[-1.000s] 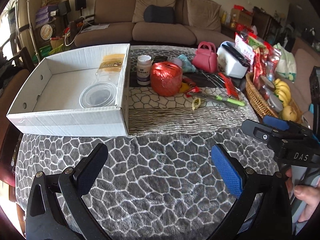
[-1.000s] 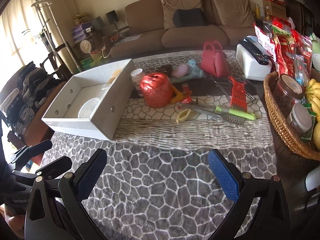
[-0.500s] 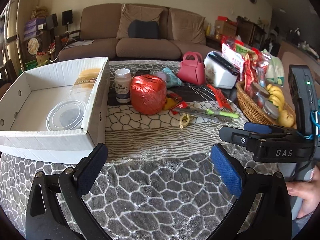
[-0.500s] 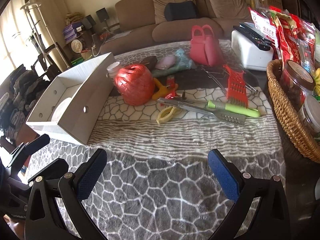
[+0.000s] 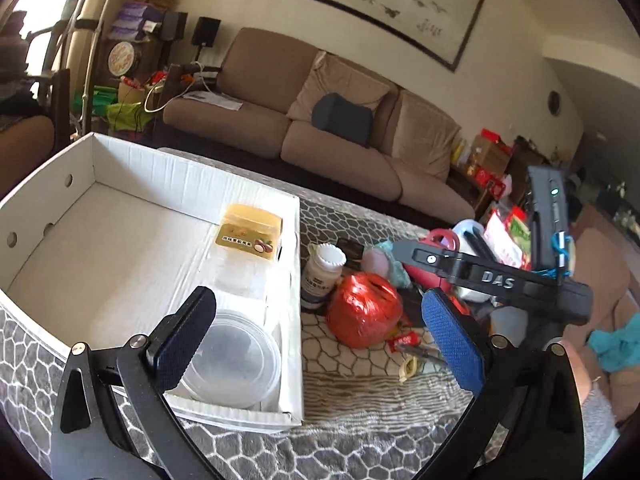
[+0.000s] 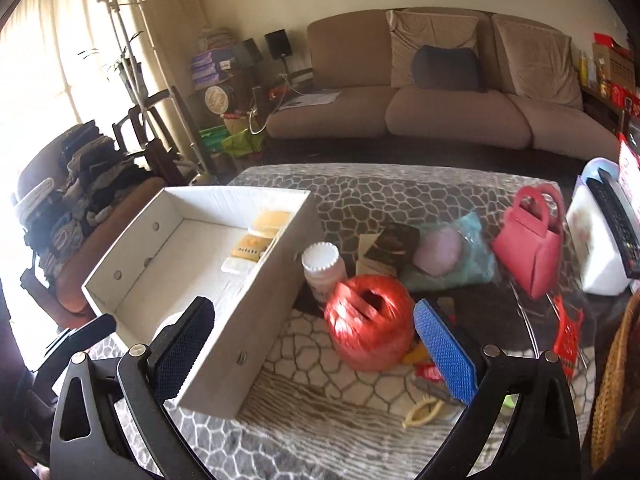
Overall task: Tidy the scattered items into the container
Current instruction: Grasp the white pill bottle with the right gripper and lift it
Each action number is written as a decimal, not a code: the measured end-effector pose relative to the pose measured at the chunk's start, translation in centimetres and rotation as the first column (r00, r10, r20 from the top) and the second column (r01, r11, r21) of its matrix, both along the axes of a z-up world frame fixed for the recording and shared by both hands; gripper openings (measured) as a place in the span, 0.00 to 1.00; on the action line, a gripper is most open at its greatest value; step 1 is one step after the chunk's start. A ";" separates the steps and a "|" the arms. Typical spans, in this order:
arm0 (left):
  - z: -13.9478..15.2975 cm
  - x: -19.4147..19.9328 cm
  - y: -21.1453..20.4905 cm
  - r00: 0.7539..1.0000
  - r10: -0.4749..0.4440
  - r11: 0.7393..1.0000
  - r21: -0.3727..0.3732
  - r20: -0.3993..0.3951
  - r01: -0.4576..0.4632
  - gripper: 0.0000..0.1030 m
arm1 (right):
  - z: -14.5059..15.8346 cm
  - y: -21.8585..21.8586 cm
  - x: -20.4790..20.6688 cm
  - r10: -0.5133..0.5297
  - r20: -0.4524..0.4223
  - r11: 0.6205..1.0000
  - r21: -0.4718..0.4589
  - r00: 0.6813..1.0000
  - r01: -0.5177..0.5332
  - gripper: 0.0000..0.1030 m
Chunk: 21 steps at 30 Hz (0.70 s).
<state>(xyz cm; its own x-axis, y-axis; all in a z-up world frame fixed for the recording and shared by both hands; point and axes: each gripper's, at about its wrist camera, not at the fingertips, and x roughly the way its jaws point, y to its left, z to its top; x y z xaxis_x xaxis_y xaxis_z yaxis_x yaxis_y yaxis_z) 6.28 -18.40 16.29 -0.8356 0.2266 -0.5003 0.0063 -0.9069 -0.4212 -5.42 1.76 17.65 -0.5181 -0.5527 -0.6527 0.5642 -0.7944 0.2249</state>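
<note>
A white cardboard box [image 5: 296, 264] [image 6: 256, 320] lies on the table's left half, holding a clear round tub [image 5: 232, 360] and a yellow-lidded box [image 5: 250, 232]. Right of it stand a white pill bottle [image 5: 322, 272] [image 6: 324, 268] and a red twine ball [image 5: 364, 308] [image 6: 370, 320]. A pink toy handbag [image 6: 532, 244], a teal pouch [image 6: 452, 252], a red grater [image 6: 568, 332] and a yellow peeler [image 6: 424, 410] lie further right. My left gripper [image 5: 320, 336] is open and empty over the box's near right corner. My right gripper [image 6: 312, 348] is open and empty, close to the twine ball; it also shows in the left wrist view [image 5: 492, 280].
A wicker basket [image 6: 612, 392] sits at the right edge. A white appliance with a remote on it [image 6: 600, 248] stands at the back right. A brown sofa [image 6: 440, 112] is behind the table. A chair piled with clothes [image 6: 80, 184] is left of it.
Both grippers moved forward and rose toward the box and the twine ball. The right gripper now reaches across the left wrist view above the cluttered items. Both stay open.
</note>
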 end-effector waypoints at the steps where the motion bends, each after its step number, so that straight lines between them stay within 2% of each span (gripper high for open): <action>1: -0.6 -0.1 -0.8 1.000 0.008 1.000 0.028 0.004 -0.008 1.00 | -0.6 -1.1 -1.3 0.011 0.013 1.000 0.010 1.000 -0.011 0.88; 2: -1.4 -0.3 -1.4 1.000 0.014 0.998 0.054 0.017 -0.014 1.00 | -1.4 -2.2 -2.6 0.019 0.026 0.999 0.029 0.999 -0.019 0.82; 3: -2.1 -0.7 -1.9 0.998 0.023 0.996 0.084 0.051 -0.027 1.00 | -2.4 -3.3 -3.8 0.026 0.042 0.998 0.060 0.999 -0.029 0.71; 5: -3.0 -1.5 -2.9 0.996 0.014 0.988 0.153 0.086 -0.027 1.00 | -4.1 -5.1 -5.5 0.037 0.067 0.993 0.110 0.997 -0.044 0.62; 7: -3.2 -2.1 -3.3 0.994 0.037 0.987 0.152 0.107 -0.053 1.00 | -5.4 -6.3 -6.4 0.051 0.081 0.989 0.134 0.995 -0.062 0.62; 9: -3.3 -2.5 -3.6 0.994 0.024 0.982 0.185 0.110 -0.044 1.00 | -6.6 -7.1 -6.9 0.054 0.081 0.985 0.162 0.995 -0.066 0.62; 14: -3.7 -3.0 -3.1 0.991 -0.010 0.979 0.201 0.135 -0.017 1.00 | -8.6 -8.6 -8.4 0.041 0.091 0.974 0.217 0.995 -0.060 0.62; 17: -3.5 -2.8 -2.8 0.990 -0.025 0.979 0.205 0.141 -0.004 1.00 | -9.5 -9.1 -9.3 0.038 0.119 0.976 0.209 0.992 -0.063 0.61; 18: -3.4 -2.8 -2.7 0.990 -0.030 0.979 0.203 0.138 0.001 1.00 | -9.6 -9.0 -9.5 0.033 0.127 0.976 0.210 0.991 -0.059 0.50; 21: -3.2 -2.8 -2.4 0.988 -0.064 0.977 0.210 0.140 0.033 1.00 | -9.2 -8.7 -9.6 0.022 0.127 0.976 0.214 0.992 -0.049 0.47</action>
